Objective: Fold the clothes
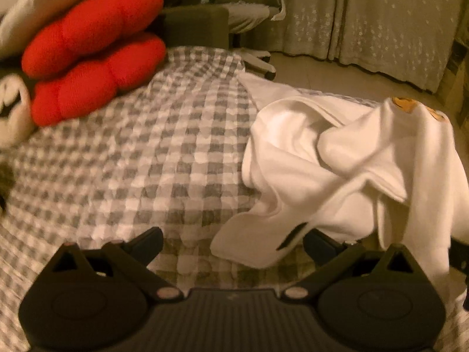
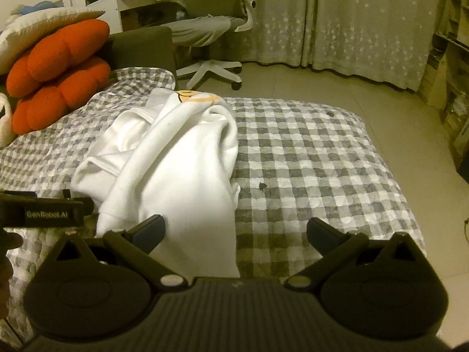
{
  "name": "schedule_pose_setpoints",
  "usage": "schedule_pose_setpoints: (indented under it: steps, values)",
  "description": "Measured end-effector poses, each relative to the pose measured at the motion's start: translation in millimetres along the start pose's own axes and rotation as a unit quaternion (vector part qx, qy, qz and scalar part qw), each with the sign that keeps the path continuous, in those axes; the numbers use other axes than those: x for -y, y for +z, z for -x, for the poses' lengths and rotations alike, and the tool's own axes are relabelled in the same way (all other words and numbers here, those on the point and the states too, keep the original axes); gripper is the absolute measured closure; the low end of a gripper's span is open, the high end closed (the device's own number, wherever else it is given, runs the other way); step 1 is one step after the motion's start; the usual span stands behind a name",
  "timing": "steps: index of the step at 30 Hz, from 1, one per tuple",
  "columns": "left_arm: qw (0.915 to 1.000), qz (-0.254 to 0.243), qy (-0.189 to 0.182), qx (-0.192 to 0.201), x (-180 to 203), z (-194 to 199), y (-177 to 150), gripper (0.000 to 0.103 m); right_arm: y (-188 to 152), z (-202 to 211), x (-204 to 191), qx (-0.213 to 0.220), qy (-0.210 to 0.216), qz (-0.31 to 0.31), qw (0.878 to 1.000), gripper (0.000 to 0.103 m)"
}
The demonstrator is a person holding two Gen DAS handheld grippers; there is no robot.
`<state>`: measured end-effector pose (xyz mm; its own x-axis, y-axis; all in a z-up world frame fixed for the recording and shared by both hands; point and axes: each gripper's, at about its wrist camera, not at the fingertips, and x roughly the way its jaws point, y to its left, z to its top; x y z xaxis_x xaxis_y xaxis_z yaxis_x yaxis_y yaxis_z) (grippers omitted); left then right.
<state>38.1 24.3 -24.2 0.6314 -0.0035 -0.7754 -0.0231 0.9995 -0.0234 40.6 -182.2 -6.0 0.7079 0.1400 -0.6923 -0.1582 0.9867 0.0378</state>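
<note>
While a gray-and-white checked bed cover fills both views, a crumpled white garment lies heaped on it, before the spread, empty left gripper and right gripper.

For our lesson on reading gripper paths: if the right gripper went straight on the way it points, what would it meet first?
Most likely the white garment: its near fold already lies between the open fingers of the right gripper, towards the left one. Depth is uncertain.
</note>
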Motion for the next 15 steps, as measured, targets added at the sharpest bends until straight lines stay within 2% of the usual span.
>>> schedule_pose_setpoints:
  steps: [9, 15]
  values:
    - [0.9996, 0.004, -0.015, -0.024, -4, -22, -4, 0.003, -2, -22, 0, -0.017, 0.036, -0.008, 0.999, 0.0]
    - [0.9997, -0.024, -0.006, -0.003, 3, -31, -11, 0.001, -7, -40, 4, -0.052, 0.069, -0.021, 0.996, 0.0]
